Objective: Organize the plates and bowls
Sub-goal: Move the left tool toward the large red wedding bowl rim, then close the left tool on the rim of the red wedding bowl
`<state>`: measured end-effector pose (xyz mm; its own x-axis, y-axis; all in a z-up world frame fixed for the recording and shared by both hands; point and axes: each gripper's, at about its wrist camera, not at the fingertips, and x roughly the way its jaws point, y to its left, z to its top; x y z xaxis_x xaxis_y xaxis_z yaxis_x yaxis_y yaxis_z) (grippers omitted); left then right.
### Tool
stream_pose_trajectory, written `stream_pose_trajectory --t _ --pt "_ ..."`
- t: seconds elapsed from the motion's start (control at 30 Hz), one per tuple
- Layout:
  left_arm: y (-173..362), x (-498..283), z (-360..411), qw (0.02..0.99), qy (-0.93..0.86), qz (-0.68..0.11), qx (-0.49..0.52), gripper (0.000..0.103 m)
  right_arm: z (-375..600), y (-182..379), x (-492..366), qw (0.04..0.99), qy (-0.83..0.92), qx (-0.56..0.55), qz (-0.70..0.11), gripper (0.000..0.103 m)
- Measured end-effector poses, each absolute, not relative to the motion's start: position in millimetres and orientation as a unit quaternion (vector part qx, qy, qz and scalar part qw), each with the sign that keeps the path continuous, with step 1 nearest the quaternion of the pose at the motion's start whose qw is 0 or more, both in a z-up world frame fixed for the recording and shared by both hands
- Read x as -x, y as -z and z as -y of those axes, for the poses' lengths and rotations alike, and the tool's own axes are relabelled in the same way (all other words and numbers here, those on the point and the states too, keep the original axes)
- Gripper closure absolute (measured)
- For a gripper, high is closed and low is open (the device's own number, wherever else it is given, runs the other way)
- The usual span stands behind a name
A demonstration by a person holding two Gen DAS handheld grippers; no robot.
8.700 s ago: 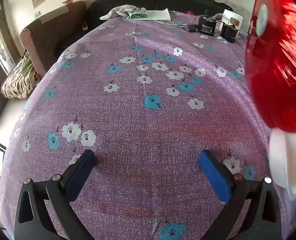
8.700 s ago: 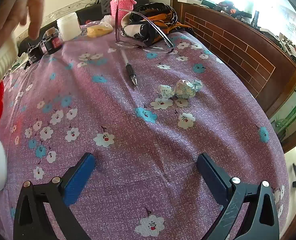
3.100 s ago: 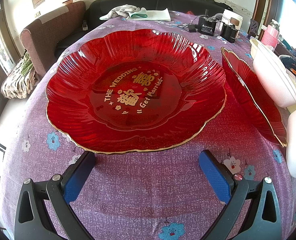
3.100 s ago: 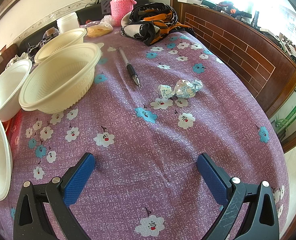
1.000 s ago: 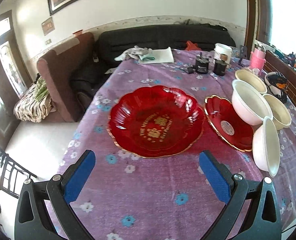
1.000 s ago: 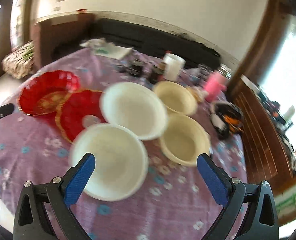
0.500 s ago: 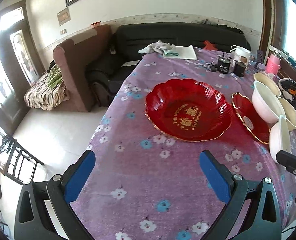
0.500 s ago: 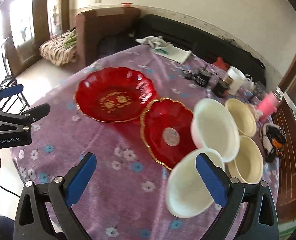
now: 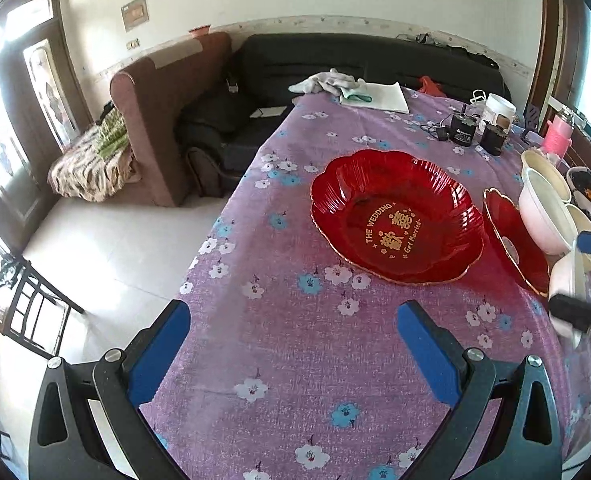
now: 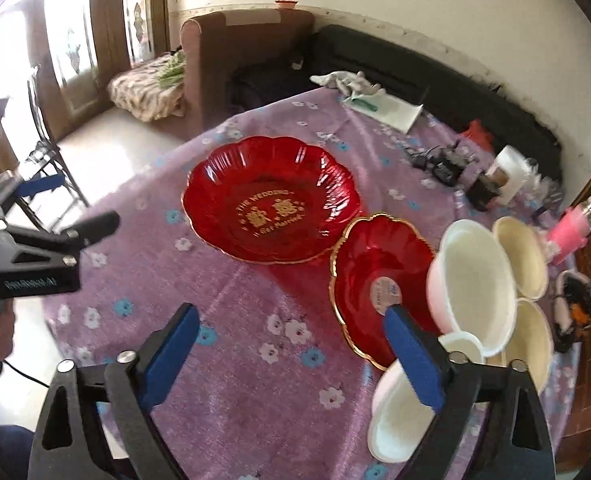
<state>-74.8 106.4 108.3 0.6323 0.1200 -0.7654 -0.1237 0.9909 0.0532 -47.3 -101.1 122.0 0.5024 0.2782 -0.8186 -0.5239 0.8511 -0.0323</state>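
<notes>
The right gripper [image 10: 291, 344] hung above the table with nothing between its blue pads, and its jaws were closing. Past its right pad, at about four o'clock in the right wrist view, a white bowl [image 10: 395, 412] lay tipped on its side, partly hidden behind the finger. At two o'clock stood a larger white bowl [image 10: 475, 276], tilted against two cream bowls [image 10: 521, 256], one behind the other. Between the pads' line and these, at one o'clock, the small red plate [image 10: 379, 280] leaned with its far edge propped on the bowls; it touched or just overlapped the rim of the large red scalloped plate [image 10: 271, 200] at twelve o'clock.

The left gripper [image 9: 293, 344] stood wide apart and empty over the flowered purple tablecloth [image 9: 295, 320], with the large plate at one o'clock in its view.

The red plates looked like thin, glossy, stiff plastic or glass: probably light but slick, and apt to chip or crack if it is glass. Their raised fluted rims seemed the best hold, one pad over and one under the edge. The white and cream bowls looked like light, slightly flexible plastic, likely to skid or tip when nudged; pinching a wall at the rim should serve.
</notes>
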Motion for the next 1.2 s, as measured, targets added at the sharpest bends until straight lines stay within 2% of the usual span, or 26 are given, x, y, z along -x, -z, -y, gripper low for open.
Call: stream_pose_trajectory --t 0.1,0.17,0.2,0.23,0.27,0.3,0.33,0.5,0.6,0.67,0.7,0.73,0.8,0.87,0.93,1.0,1.2 --pt "-115 61 -114 0.902 -0.057 -0.427 0.023 0.0 113 -130 25 0.847 -0.254 0.094 -0.457 0.029" --pt "-118 49 -121 0.898 -0.047 -0.436 0.042 0.0 123 -137 5 0.844 -0.261 0.067 -0.464 0.034" --pt "-118 43 -123 0.895 -0.041 -0.441 0.049 0.005 127 -140 -4 0.841 -0.267 0.055 -0.468 0.039" --pt "-118 35 -126 0.893 -0.035 -0.446 0.058 0.02 131 -142 -13 0.837 -0.274 0.042 -0.472 0.041" --pt "-116 27 -129 0.888 -0.031 -0.454 0.067 0.029 133 -143 -23 0.834 -0.278 0.031 -0.476 0.042" --pt "-114 19 -132 0.882 -0.029 -0.464 0.077 0.038 134 -143 -31 0.83 -0.284 0.022 -0.48 0.05" --pt "-111 13 -134 0.878 -0.026 -0.47 0.086 0.041 133 -142 -41 0.823 -0.294 0.015 -0.485 0.059" --pt "-101 -17 -140 0.866 -0.036 -0.488 0.104 0.042 124 -128 -87 0.801 -0.305 -0.001 -0.516 0.06" --pt "-96 -30 -144 0.859 -0.041 -0.497 0.116 0.059 119 -113 -113 0.794 -0.292 0.006 -0.533 0.06" --pt "-91 -39 -144 0.854 -0.046 -0.505 0.117 0.061 116 -99 -131 0.785 -0.286 0.008 -0.549 0.06" --pt "-90 -42 -144 0.852 -0.044 -0.508 0.118 0.061 116 -91 -141 0.779 -0.283 0.006 -0.559 0.061" --pt "-88 -44 -143 0.851 -0.043 -0.509 0.119 0.062 118 -86 -147 0.776 -0.283 0.0 -0.563 0.069" --pt "-85 -48 -141 0.849 -0.042 -0.513 0.12 0.062 119 -77 -158 0.768 -0.286 -0.011 -0.573 0.075" --pt "-81 -52 -141 0.846 -0.039 -0.518 0.123 0.065 118 -75 -165 0.763 -0.297 -0.022 -0.573 0.076" --pt "-77 -55 -142 0.842 -0.034 -0.524 0.127 0.083 116 -73 -171 0.759 -0.299 -0.021 -0.578 0.078" --pt "-72 -58 -141 0.839 -0.029 -0.528 0.13 0.09 114 -68 -175 0.753 -0.301 -0.02 -0.585 0.085" --pt "-65 -65 -139 0.837 -0.017 -0.529 0.139 0.09 113 -58 -178 0.752 -0.291 -0.009 -0.592 0.089"
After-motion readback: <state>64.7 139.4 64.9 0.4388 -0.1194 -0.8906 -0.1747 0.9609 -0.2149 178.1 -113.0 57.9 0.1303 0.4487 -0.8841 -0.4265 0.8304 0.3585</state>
